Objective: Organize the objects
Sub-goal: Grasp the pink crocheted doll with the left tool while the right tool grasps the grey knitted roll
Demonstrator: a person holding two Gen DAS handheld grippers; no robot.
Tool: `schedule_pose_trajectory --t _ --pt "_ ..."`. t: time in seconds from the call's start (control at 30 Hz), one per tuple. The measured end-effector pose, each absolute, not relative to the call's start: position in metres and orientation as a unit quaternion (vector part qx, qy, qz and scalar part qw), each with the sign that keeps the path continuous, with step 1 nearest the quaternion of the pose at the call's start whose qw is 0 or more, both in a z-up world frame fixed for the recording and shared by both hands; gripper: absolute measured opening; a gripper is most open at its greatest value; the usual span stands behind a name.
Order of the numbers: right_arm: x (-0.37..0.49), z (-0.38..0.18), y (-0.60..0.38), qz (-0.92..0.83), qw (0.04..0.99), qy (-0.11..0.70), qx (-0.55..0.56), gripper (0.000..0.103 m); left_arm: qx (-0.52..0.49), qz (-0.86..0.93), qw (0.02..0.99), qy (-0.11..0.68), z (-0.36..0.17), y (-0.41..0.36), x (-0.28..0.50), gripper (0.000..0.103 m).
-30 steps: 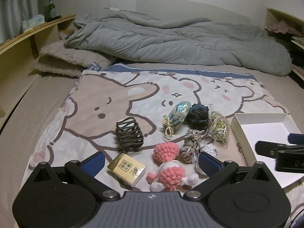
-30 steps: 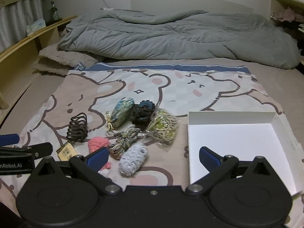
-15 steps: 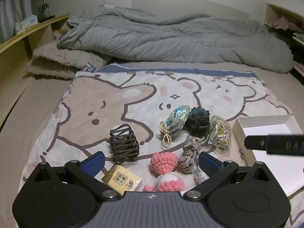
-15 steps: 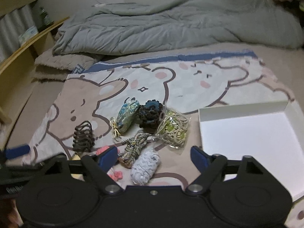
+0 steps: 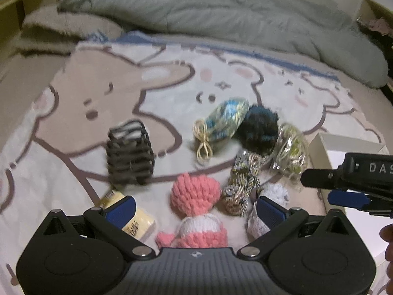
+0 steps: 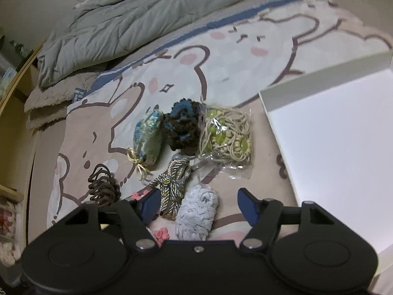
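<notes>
Small objects lie on a bear-print blanket point(image 5: 152, 93). My left gripper point(image 5: 194, 209) is open over a pink and white crochet toy point(image 5: 196, 196), with a yellow packet point(image 5: 140, 221) by its left finger. A brown hair claw point(image 5: 130, 152), a blue-green pouch point(image 5: 226, 120), a dark scrunchie point(image 5: 260, 130), a braided cord point(image 5: 243, 182) and a bagged bead string point(image 5: 292, 147) lie beyond. My right gripper point(image 6: 199, 202) is open over a pale grey crochet bundle point(image 6: 197, 213); it also shows in the left wrist view point(image 5: 343, 184). An empty white box point(image 6: 339, 142) is on the right.
A rumpled grey duvet point(image 5: 221, 12) fills the far side of the bed. A wooden shelf point(image 5: 24, 2) runs along the left. Folded beige bedding point(image 5: 63, 29) lies at the far left.
Both grippers have moved forward and down toward the cluster. The right gripper has tilted and now straddles the grey bundle. Both stay open.
</notes>
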State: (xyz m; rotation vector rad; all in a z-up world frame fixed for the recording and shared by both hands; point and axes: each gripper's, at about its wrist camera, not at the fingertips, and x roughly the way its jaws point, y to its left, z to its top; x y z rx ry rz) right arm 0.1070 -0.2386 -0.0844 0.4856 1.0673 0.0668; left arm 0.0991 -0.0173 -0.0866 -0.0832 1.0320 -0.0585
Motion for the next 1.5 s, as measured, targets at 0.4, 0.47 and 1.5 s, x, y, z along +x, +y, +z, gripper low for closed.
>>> schedule_pose_trajectory --t 0.4,0.47,1.5 --pt "0.125 -0.123 -0.230 0.025 0.795 0.546 0.263 0.057 -0.120 -0.019 0.821 0.557 -0.125 -0.004 0.127 0.100" --pt "0.126 -0.127 -0.227 0.026 0.793 0.550 0.260 0.057 -0.126 -0.024 0.818 0.561 -0.129 -0.003 0.129 0.093" --pt "0.126 -0.131 -0.210 0.061 0.791 0.562 0.232 0.038 -0.115 -0.052 0.814 0.567 -0.135 -0.002 0.129 0.040"
